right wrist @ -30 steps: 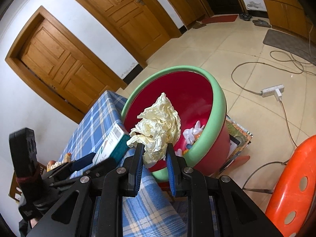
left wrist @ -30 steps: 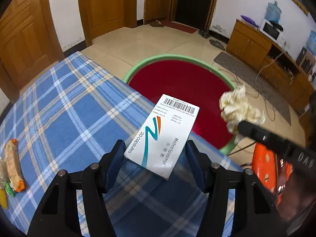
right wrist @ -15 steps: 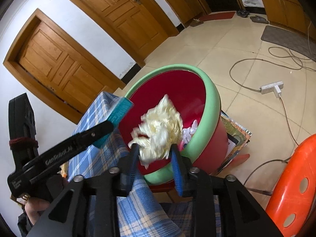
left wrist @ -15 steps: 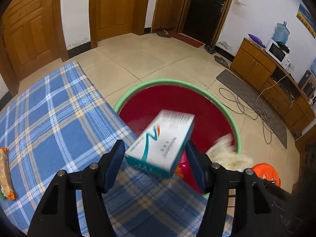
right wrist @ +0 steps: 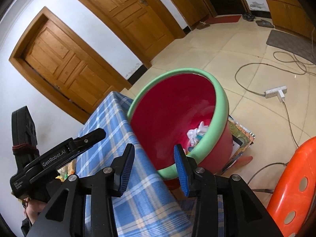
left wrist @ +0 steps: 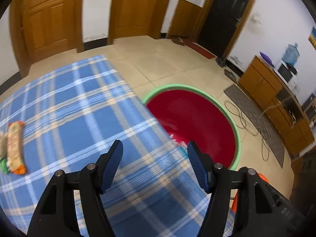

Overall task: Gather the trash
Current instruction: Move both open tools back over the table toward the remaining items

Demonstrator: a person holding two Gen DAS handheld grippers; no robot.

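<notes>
A red basin with a green rim stands on the floor beside the blue checked table. White crumpled trash lies in its bottom. My left gripper is open and empty above the table's edge next to the basin; it also shows at the left of the right wrist view. My right gripper is open and empty, just above the table corner and the basin's near rim. An orange snack packet lies on the table at far left.
An orange plastic stool stands at lower right. Cables and a white power strip lie on the tiled floor. A book or magazine lies under the basin. Wooden doors and cabinets line the walls.
Both grippers opened. The white medicine box left the left gripper and the crumpled yellowish paper left the right one; both dropped toward the basin. The left gripper swung back over the table.
</notes>
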